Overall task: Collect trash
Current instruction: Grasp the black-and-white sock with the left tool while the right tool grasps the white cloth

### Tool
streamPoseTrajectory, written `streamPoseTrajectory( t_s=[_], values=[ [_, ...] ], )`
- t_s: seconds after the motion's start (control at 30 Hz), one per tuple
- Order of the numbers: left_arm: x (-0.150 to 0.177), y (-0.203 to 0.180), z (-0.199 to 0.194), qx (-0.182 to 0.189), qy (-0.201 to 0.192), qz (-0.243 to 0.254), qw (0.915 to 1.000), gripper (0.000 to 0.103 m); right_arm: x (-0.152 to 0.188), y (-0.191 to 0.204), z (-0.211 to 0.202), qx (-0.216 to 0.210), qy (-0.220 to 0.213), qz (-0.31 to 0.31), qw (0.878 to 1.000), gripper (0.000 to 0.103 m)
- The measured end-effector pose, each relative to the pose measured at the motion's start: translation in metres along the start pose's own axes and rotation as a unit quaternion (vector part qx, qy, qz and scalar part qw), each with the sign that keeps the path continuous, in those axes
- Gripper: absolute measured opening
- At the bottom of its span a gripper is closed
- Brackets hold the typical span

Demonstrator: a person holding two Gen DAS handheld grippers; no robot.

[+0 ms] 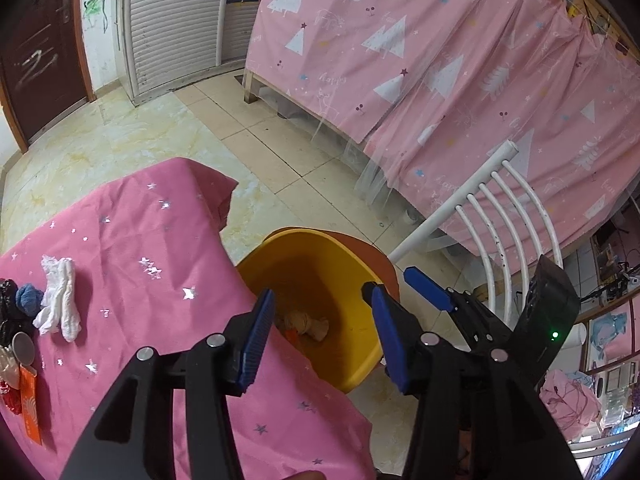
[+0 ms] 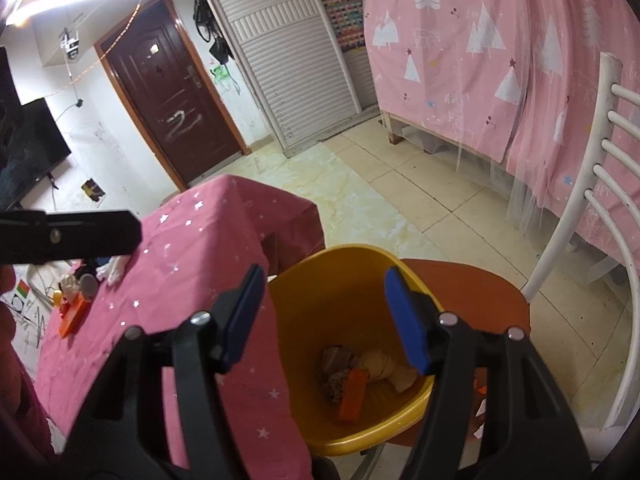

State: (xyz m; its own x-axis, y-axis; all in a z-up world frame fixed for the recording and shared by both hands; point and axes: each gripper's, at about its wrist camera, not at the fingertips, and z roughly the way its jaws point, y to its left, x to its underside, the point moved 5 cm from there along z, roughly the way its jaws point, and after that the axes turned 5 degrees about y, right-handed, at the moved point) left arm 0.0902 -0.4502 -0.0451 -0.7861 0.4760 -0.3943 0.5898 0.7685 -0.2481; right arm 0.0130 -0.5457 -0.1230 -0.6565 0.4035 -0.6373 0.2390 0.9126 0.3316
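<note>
A yellow bin [image 1: 348, 364] stands on an orange chair seat [image 2: 480, 292] beside the pink-clothed table [image 1: 152, 240]. Inside lie a crumpled beige wad [image 2: 378, 364], an orange box [image 2: 352, 396] and brown scraps [image 2: 334, 358]. My left gripper [image 1: 320, 300] hangs open over the bin's near side with nothing between its blue pads. My right gripper [image 2: 325, 280] is open above the bin too, empty. On the table's left part lie white crumpled tissue [image 1: 60, 300], a blue ball [image 1: 29, 300], a round silvery lid [image 1: 23, 348] and an orange packet [image 1: 30, 404].
The white barred chair back [image 1: 500, 220] rises right of the bin. A pink curtain with tree prints [image 1: 440, 60] hangs along the bed behind. Tiled floor [image 1: 280, 152] lies between table and bed. A dark door [image 2: 172, 100] is at the far wall.
</note>
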Motion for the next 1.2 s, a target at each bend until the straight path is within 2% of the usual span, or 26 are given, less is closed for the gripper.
streamPoseTrajectory(
  t_s=[0.17,0.47,0.57,0.83,1.2],
  values=[
    [0.001,0.021,-0.013,-0.004,-0.007,-0.015,0.9999,0.043,-0.001,0.016,0.002,-0.003,0.004,-0.015,1.0,0.061],
    [0.008,0.072,-0.054,-0.016,-0.038,-0.046,0.9981,0.043,-0.011,0.071,0.008,-0.016,0.01,-0.059,0.998,0.061],
    [0.012,0.092,-0.069,-0.027,-0.047,-0.055,0.997,0.043,-0.014,0.095,0.011,-0.024,0.013,-0.079,0.997,0.07],
    [0.029,0.173,-0.115,-0.076,-0.078,-0.102,0.9887,0.043,-0.015,0.16,0.029,-0.047,0.03,-0.129,0.99,0.07],
    [0.054,0.271,-0.148,-0.124,-0.08,-0.158,0.9763,0.043,-0.011,0.233,0.058,-0.068,0.063,-0.18,0.979,0.07]
  ],
)
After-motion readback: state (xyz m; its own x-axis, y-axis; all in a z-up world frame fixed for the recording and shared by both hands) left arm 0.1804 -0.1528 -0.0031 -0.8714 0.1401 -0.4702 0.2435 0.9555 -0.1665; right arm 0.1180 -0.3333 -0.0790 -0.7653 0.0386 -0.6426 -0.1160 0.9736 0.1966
